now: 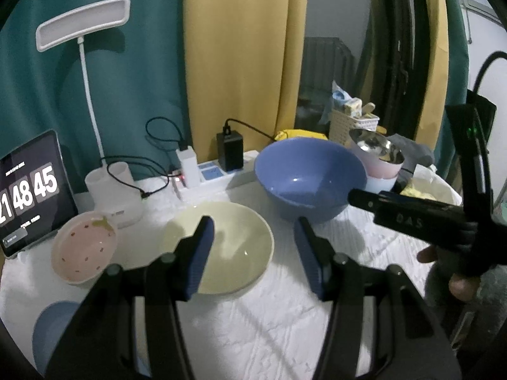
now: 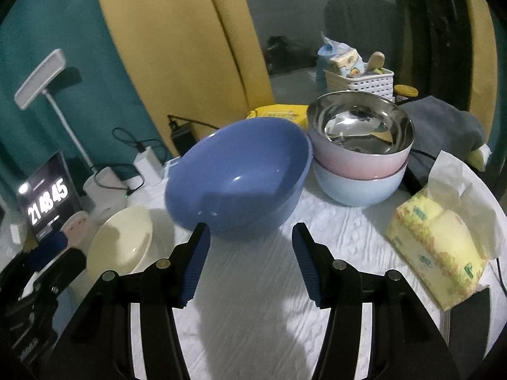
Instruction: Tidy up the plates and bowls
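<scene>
Blue plastic bowl [image 2: 237, 177] is seen near the middle of the table, resting on a white textured cloth [image 2: 253, 285] and tipped slightly toward the camera in the right wrist view. Just to its right a stack is noted: steel bowl [image 2: 361, 126] nested in a pink bowl [image 2: 358, 166], which sits in a pale blue bowl [image 2: 358, 188]. To its left a cream plate [image 1: 234, 243] lies flat, and beyond that a pink dish [image 1: 83, 247] with small marks is seen near the table edge.

Left gripper [image 1: 253, 253] is held spread above the cream plate, nothing between its fingers. Right gripper [image 2: 250, 262] is likewise held apart, just short of the blue bowl, gripping nothing.

Tissue pack [image 2: 440, 250] is placed at the right of the cloth. At the back a power strip [image 1: 215, 171] with chargers, a white desk lamp [image 1: 83, 23], a tablet [image 1: 30, 190] showing a clock, and a white basket [image 2: 359, 79] of small items are recorded. Teal and yellow curtains [image 1: 240, 47] are hung behind the table; a dark gap between them shows only dimly
</scene>
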`<state>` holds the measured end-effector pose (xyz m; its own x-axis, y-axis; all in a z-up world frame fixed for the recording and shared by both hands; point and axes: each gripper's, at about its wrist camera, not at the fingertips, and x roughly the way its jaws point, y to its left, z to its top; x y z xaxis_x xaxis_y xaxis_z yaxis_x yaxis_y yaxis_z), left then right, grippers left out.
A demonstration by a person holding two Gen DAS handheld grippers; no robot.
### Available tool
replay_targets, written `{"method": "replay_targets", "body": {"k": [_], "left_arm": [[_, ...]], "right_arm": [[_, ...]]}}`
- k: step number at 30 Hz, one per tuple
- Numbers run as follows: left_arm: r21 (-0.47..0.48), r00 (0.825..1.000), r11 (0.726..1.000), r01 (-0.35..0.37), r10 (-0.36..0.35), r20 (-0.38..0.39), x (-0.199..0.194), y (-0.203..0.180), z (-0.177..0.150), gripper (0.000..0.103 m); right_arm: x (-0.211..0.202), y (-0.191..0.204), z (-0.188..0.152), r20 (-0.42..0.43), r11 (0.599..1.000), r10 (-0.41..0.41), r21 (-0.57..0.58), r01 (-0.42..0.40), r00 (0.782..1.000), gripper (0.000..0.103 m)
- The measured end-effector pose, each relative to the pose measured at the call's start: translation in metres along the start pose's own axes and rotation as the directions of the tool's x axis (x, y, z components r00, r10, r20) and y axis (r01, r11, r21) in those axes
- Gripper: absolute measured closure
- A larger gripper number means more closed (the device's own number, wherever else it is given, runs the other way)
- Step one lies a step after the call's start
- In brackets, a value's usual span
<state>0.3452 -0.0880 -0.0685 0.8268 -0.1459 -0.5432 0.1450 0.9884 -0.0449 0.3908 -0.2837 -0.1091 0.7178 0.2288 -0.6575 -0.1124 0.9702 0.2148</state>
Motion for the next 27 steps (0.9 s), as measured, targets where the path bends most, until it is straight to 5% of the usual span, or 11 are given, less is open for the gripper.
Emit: {"method": "replay_targets", "body": {"k": [22,27], "left_arm": [[0.056,0.997,0.998,0.001,0.003,-0.071,0.051,-0.034,-0.001,0.049],[0.074,0.996,0.997,-0.003,0.010,-0.090,0.068,-0.043,-0.002,0.049]], "right_arm": [[0.062,-0.047,-0.023,-0.096,0.985,-0.071,0.148,0.084,0.993,0.039],[0.065,-0.053,-0.024,-0.079,0.983,-0.049,0.170,0.062,0.996,0.059]]}}
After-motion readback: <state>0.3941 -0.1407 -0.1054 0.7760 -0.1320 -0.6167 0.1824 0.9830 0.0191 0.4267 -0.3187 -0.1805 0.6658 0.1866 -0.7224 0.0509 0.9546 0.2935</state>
